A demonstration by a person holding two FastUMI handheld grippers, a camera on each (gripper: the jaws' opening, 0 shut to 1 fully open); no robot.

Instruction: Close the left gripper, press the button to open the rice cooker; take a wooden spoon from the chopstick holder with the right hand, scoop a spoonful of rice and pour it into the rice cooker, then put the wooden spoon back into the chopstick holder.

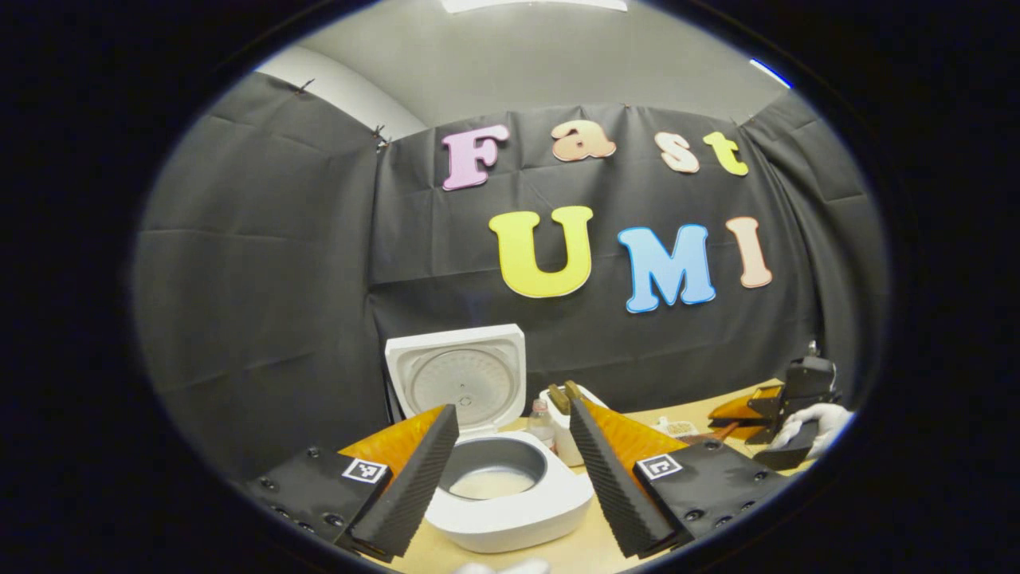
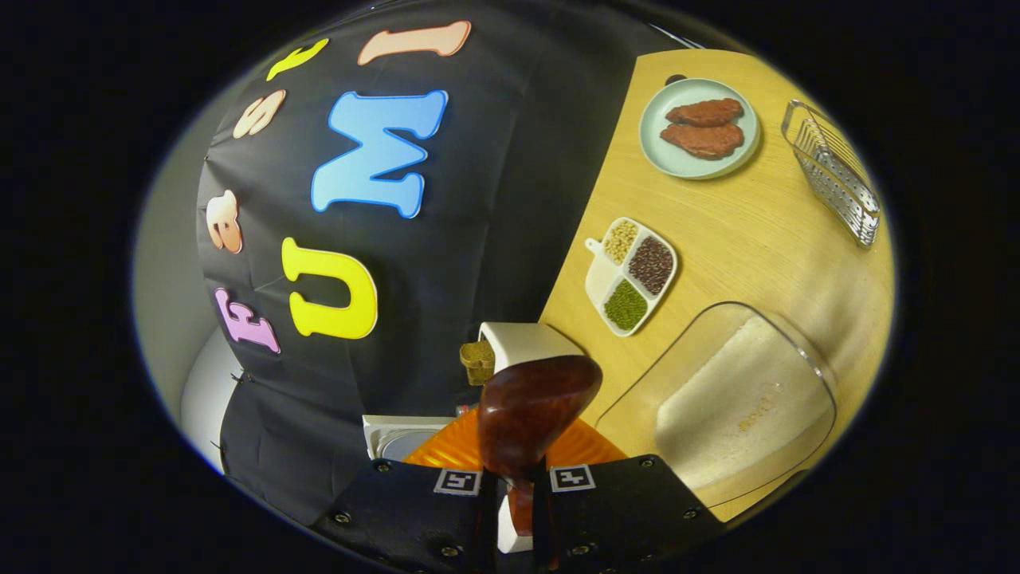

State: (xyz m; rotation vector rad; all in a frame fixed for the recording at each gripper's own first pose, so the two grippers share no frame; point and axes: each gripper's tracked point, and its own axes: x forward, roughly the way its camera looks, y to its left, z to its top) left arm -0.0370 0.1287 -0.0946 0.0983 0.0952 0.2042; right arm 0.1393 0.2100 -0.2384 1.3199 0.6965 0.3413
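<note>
The right gripper (image 2: pixel 516 510) pinches the dark wooden spoon (image 2: pixel 532 414), bowl pointing forward over the light wooden table (image 2: pixel 765 231); the left gripper (image 1: pixel 514 478) gapes, holding nothing.

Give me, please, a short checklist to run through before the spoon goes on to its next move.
1. Rice cooker lid up, pot exposed: ok.
2. Wooden spoon clamped in the right gripper: ok.
3. Rice in the spoon's bowl: cannot tell, only its back shows.
4. Rice container open and holding rice: ok.
5. Left gripper out of the pouring path: not ok, its open fingers frame the pot in the left gripper view.
6. Chopstick holder upright for the spoon's return: ok.
</note>
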